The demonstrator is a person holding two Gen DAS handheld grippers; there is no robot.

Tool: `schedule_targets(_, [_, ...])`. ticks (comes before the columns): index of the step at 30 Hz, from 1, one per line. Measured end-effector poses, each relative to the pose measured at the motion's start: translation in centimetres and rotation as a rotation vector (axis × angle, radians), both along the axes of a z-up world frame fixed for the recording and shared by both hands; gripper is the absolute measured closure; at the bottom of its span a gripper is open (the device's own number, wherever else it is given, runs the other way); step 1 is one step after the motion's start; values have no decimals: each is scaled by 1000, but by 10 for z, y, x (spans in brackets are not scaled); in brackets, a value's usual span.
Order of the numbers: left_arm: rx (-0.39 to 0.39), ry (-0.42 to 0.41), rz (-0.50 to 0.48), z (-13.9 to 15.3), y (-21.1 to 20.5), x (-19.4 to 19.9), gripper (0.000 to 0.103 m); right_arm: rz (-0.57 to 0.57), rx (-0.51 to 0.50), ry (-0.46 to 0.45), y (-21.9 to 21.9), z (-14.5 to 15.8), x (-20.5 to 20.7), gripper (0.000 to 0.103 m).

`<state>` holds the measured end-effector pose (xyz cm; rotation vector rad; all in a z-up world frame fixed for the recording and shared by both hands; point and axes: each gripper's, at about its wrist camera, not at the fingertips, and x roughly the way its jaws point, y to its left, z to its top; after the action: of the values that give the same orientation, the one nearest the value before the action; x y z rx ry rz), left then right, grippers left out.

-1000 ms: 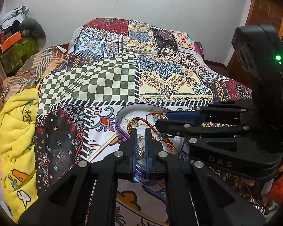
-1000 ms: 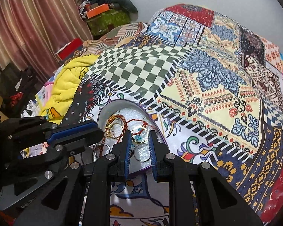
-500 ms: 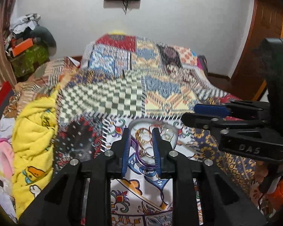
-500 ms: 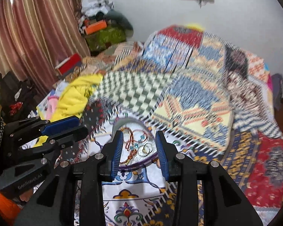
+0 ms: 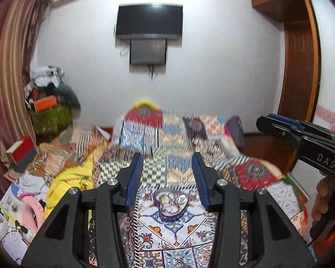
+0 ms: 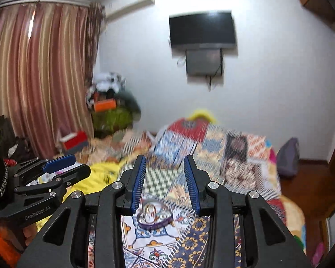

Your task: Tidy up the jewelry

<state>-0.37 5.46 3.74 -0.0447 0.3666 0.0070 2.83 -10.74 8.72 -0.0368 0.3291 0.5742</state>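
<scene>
Both my grippers hang over the bed, fingers apart.
Left gripper [image 5: 167, 178] and right gripper [image 6: 165, 183] hold nothing; jewelry dish [image 5: 170, 204] sits near on the quilt [image 5: 212, 138].

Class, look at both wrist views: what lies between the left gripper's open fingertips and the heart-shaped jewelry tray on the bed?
Only bare patterned bedspread; nothing else lies between the left gripper and the heart-shaped tray, as the left wrist view shows.

Patchwork bed [image 5: 167, 230] — jewelry tray [image 5: 170, 204], perhaps heart-shaped
</scene>
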Motion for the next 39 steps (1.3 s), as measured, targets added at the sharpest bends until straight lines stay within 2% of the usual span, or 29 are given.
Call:
schedule_targets(1, [2,-27,1,6,-2,-11,53,-4,8,-18,-2,3,-7,71])
schedule_targets(3, [6,-76,6,16,-4,-28,39,-16,27,-58,-6,10,-25,71])
schedule_targets(4, [7,-104,14,20,-5,-37,37,-26,35,-71,-7,11,-31,70])
schedule_targets(7, [15,-146,30,27,-8,-54,29,-57,60,-102,-11,13,-44,59])
schedule_targets(9, [33,-173,57,29,-10,-64,12,-75,62,-116,-11,11,-50,50])
schedule_targets(10, [41,-186,70,30,-11,-69,9,-82,59,-122,-10,10,-51,48])
schedule_targets(11, [50,-199,85,30,-13,-73,6,-90,54,-127,-8,9,-52,41])
schedule_targets(15, [67,-217,129,28,-15,-82,1,-132,49,-157,-8,7,-60,15])
schedule_targets(16, [64,-216,135,27,-15,-83,1,-140,52,-161,-9,7,-61,14])
schedule_targets(19, [45,-204,144,25,-12,-84,1,-164,51,-168,-11,6,-64,0])
schedule_targets(28, [20,-187,159,24,-10,-84,1,-181,27,-168,-17,0,-75,0])
schedule_targets(39, [26,-182,154,21,-12,-82,1,-173,23,-140,-20,-5,-75,0])
